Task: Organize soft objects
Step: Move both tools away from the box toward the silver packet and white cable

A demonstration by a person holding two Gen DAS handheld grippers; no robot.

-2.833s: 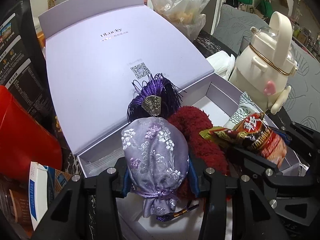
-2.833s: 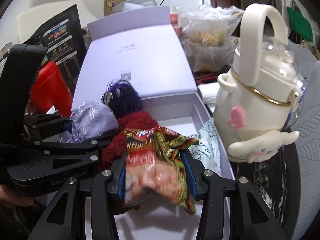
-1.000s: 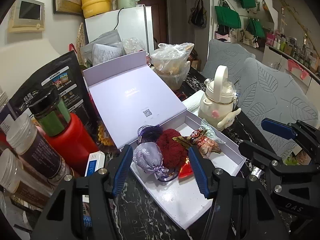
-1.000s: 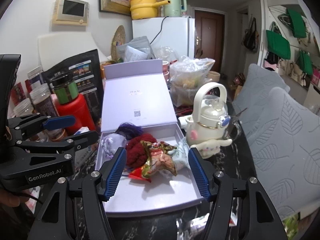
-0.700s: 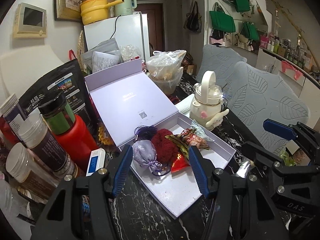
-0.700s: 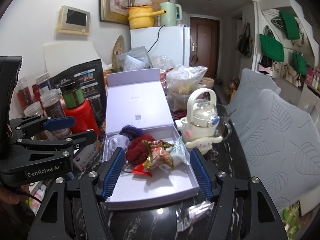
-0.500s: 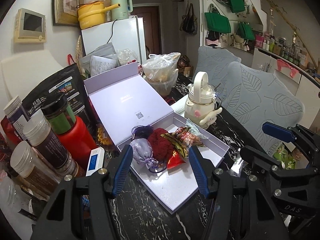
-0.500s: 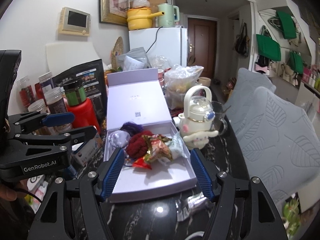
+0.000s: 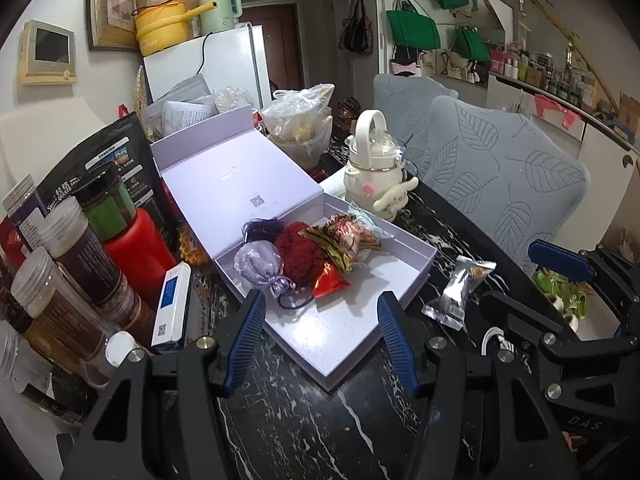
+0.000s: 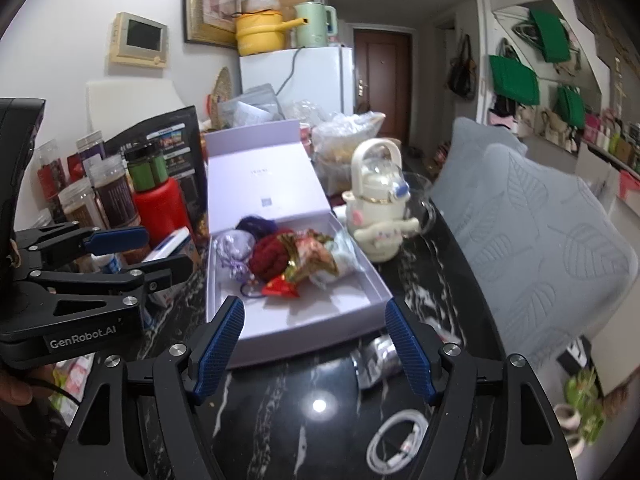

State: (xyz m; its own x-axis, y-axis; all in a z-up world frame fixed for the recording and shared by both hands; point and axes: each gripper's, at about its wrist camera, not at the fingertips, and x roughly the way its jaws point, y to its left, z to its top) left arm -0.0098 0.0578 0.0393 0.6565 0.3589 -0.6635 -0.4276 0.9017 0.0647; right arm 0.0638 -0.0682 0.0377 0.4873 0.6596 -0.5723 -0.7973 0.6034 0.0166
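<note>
Two grippers hang side by side over the near edge of the black marble table (image 9: 312, 420), both tilted down toward the lavender box (image 9: 340, 328). The left gripper (image 9: 320, 332) is spread and empty; the right gripper (image 10: 312, 342) is empty too, its jaws opening. The purple pouch (image 9: 258, 262), red fuzzy bundle (image 9: 298, 254) and snack packet (image 9: 346, 240) lie bunched at the box's far end.
</note>
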